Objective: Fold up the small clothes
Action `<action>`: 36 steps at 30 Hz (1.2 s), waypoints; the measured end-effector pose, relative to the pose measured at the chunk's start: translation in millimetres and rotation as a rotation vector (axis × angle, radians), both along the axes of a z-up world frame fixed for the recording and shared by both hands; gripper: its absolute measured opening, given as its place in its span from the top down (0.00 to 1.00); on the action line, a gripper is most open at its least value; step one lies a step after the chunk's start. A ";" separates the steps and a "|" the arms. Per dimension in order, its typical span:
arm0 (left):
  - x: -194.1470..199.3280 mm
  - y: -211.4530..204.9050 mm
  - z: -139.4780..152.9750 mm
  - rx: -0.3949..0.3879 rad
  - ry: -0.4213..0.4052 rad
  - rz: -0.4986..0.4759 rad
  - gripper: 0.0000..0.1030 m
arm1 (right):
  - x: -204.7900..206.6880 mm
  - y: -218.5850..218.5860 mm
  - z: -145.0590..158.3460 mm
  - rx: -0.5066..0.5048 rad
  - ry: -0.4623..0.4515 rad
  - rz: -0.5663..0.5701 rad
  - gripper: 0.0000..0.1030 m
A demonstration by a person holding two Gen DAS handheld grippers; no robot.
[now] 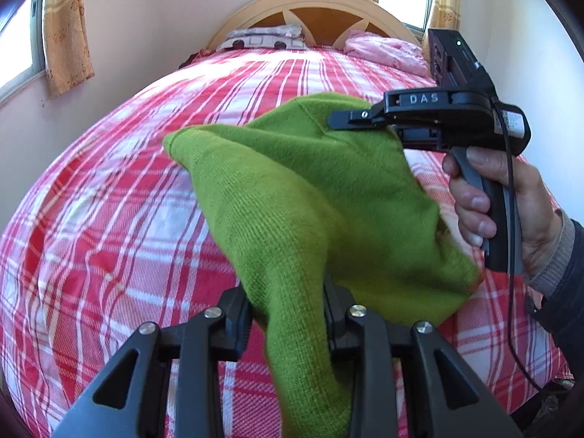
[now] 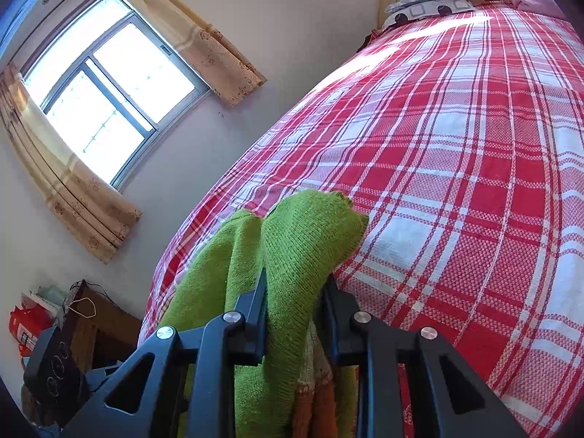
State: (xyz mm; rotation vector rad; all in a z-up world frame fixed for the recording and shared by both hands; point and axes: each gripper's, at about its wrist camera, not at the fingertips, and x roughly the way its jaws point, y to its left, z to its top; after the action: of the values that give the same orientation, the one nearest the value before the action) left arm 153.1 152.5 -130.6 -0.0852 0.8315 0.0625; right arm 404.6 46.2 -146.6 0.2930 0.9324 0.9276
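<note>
A small green knit garment (image 1: 292,182) hangs in the air above the bed, held by both grippers. My left gripper (image 1: 288,314) is shut on its near part, at the bottom of the left wrist view. My right gripper (image 1: 339,120) comes in from the right and is shut on the garment's far upper part. In the right wrist view the right gripper (image 2: 295,284) pinches the green garment (image 2: 306,233), and orange and cream knit (image 2: 314,394) shows below the green.
A bed with a red and white plaid sheet (image 1: 127,219) fills the view. Pillows (image 1: 266,38) and pink bedding (image 1: 387,49) lie at the wooden headboard (image 1: 314,7). A window with curtains (image 2: 109,84) and a cluttered wooden stand (image 2: 95,325) are to the left of the bed.
</note>
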 end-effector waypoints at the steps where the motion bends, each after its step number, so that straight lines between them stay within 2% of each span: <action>1: -1.5 1.2 -3.5 -0.005 0.005 0.002 0.68 | 2.1 -1.3 -3.2 -0.001 0.008 -0.005 0.75; 4: -5.0 3.4 -11.1 -0.019 -0.002 0.006 0.63 | 6.5 -2.6 -10.1 -0.024 0.016 -0.020 0.75; 8: -7.5 2.3 -12.6 -0.012 0.003 0.008 0.48 | 12.4 -6.7 -18.2 -0.042 0.045 -0.037 0.75; 12: -20.5 -3.7 -3.6 0.027 -0.005 0.001 0.46 | 8.0 -11.3 -15.9 -0.067 0.029 -0.059 0.72; 15: -36.6 -4.6 14.4 0.084 -0.070 0.001 0.43 | -1.8 -23.6 -2.7 -0.061 -0.004 -0.115 0.71; 17: -42.4 0.0 29.8 0.122 -0.138 0.038 0.24 | -16.1 -32.1 13.7 -0.024 -0.040 -0.132 0.70; 19: -40.6 9.0 38.9 0.156 -0.203 0.091 0.18 | -39.1 -34.9 32.2 0.024 -0.079 -0.082 0.64; 22: -21.4 27.7 30.9 0.204 -0.183 0.168 0.18 | -73.7 -26.9 43.9 0.058 -0.111 0.049 0.51; 24: -5.7 44.8 15.4 0.182 -0.116 0.223 0.18 | -92.4 -16.5 36.3 0.019 -0.092 0.127 0.48; 26: 0.1 53.6 1.4 0.146 -0.070 0.240 0.18 | -99.4 -12.5 19.9 -0.051 -0.060 0.122 0.48; 28: -3.2 54.8 -7.0 0.139 -0.059 0.243 0.18 | -96.8 -15.3 0.7 -0.114 -0.037 0.071 0.49; 30: -5.1 52.9 -14.2 0.138 -0.030 0.243 0.18 | -92.8 -20.9 -9.8 -0.052 -0.003 0.066 0.49; 36: -5.9 55.5 -16.8 0.119 -0.030 0.262 0.18 | -102.0 -20.1 -2.6 -0.061 -0.027 0.029 0.49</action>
State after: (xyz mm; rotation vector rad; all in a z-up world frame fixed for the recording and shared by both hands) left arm 147.2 208.0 -147.5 -0.0822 0.7812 0.3563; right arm 302.6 26.1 -149.1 0.2150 0.9410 0.9256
